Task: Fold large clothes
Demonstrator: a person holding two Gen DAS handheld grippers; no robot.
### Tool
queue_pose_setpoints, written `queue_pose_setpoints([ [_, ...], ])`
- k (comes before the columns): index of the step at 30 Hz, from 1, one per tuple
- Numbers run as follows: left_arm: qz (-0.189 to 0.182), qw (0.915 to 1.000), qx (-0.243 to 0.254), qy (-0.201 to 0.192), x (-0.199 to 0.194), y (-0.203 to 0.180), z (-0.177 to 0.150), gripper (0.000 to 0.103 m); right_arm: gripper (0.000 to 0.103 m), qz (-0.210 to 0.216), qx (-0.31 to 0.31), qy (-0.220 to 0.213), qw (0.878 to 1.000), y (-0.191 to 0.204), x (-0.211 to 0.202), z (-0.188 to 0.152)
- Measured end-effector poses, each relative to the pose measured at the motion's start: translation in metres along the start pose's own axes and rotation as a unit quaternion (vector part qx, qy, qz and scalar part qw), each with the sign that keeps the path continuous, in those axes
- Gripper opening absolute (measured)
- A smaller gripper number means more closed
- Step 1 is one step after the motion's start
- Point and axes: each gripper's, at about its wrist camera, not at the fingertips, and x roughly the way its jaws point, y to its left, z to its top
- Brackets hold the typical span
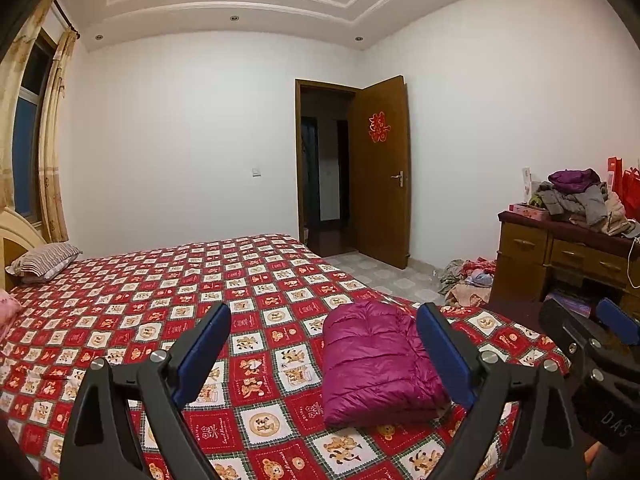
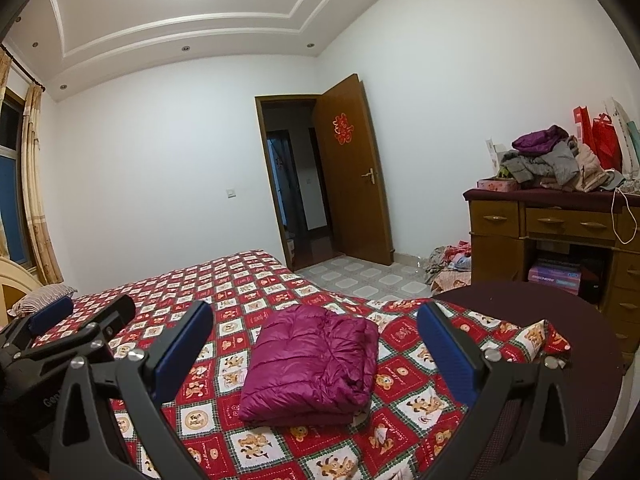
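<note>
Lying folded near bed (image 2: 248,288) edge: jacket (image 2: 310,368); both tools (left (image 1: 324,344), right (image 2: 316,344)) wide open, seemingly empty.

Headboard (image 1: 16,236) cut by left edge

Jacket (image 2: 308,368) looking glossy quilted nylon, bedsheet (image 2: 248,288) showing matt printed cotton, gripper fingers (image 1: 202,352) showing matt black plastic (blue ribbed pads), door (image 1: 380,168) reading varnished wood

You see a magenta quilted jacket (image 2: 312,368) on a red-and-white checked, bear-printed bedspread (image 2: 248,288), beside blue-padded black grippers (image 2: 316,344).
</note>
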Motion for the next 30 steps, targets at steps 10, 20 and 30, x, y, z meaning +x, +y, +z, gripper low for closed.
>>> queue_pose_setpoints([
  [10, 0.003, 1.0, -0.005, 0.007, 0.0026, 0.0025, -0.0007, 0.094, 0.103, 0.0, 0.0, 0.005, 1.0, -0.0013, 0.0011, -0.0013],
  [20, 0.006, 1.0, -0.002, 0.001, 0.0021, 0.0029, -0.0021, 0.094, 0.103, 0.0, 0.0, 0.005, 1.0, -0.0016, 0.0019, -0.0009],
  [30, 0.016, 0.9998, 0.01, -0.011, 0.0008, 0.0014, -0.0014, 0.094, 0.103, -0.004, 0.002, 0.002, 1.0, -0.0043, -0.0008, -0.0029],
])
